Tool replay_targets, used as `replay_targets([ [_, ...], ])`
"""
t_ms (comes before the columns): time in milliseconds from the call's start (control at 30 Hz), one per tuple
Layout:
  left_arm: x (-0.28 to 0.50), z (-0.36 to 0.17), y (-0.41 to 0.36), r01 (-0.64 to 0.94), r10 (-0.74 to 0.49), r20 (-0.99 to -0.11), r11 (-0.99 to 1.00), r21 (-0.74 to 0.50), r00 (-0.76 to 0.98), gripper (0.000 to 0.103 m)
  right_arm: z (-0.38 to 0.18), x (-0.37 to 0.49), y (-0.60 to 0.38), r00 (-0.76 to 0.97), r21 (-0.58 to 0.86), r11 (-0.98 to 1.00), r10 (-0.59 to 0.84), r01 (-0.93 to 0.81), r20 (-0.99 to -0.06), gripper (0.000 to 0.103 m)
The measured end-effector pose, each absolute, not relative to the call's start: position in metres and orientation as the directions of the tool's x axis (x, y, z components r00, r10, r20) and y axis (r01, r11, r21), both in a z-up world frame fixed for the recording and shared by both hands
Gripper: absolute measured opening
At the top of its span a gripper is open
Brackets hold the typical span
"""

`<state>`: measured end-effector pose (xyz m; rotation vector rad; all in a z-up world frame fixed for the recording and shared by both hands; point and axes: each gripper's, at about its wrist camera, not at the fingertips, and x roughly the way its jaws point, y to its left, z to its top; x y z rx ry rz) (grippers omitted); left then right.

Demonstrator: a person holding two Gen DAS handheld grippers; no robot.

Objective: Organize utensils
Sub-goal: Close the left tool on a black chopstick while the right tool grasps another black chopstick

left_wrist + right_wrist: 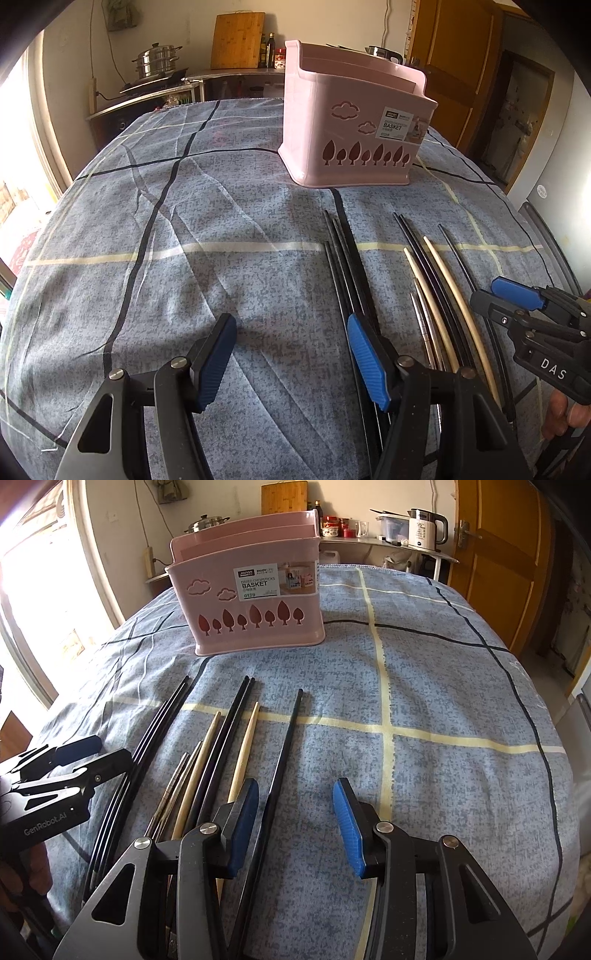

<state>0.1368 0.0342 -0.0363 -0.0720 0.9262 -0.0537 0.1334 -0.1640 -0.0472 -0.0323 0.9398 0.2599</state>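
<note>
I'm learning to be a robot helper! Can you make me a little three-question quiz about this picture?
1. True or false: the pink plastic basket with tree cut-outs already holds chopsticks.
2. What lies between the right claw's fingers: A) a lone black chopstick, B) a spoon, C) nothing?
3. Which chopstick colour is most common on the blue checked tablecloth?

Key: 1 false, none show in it; 2 A, the pads aren't touching it; 3 black.

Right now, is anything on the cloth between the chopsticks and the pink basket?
Nothing visible. The chopsticks lie in a row on the tablecloth, tips toward the pink chopstick basket, with only bare cloth between. The basket's compartments look empty from here.
</note>
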Motion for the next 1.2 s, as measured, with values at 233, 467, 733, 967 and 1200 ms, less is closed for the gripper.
replay_targets([
  [233, 0.14, -0.042, 0.015, 0.062, -0.019, -0.804, 0.998, 0.022, 0.594, 0.067, -0.048, 0.138, -0.16, 0.564, 0.059, 0.97, 0.186, -0.235, -0.805, 0.043],
  [467, 0.14, -0.047, 0.027, 0.033, -0.024, -0.805, 0.999, -0.006, 0.593, 0.059, -0.048, 0.14, -0.161, 0.562, 0.056, 0.972, 0.179, -0.229, -0.808, 0.038],
  [733, 0.147, -0.041, 0.02, 0.058, -0.027, -0.82, 0.998, 0.007, 0.572, 0.022, -0.048, 0.151, -0.157, 0.542, 0.035, 0.968, 0.168, -0.248, -0.823, 0.036],
  [967, 0.162, -0.039, 0.023, 0.066, -0.051, -0.837, 0.998, -0.018, 0.545, 0.022, -0.047, 0.169, -0.153, 0.502, 0.04, 0.966, 0.169, -0.257, -0.849, 0.035],
  [1200, 0.163, -0.038, 0.017, 0.073, -0.04, -0.837, 0.997, -0.001, 0.546, 0.009, -0.046, 0.172, -0.155, 0.497, 0.062, 0.967, 0.182, -0.249, -0.848, 0.008],
])
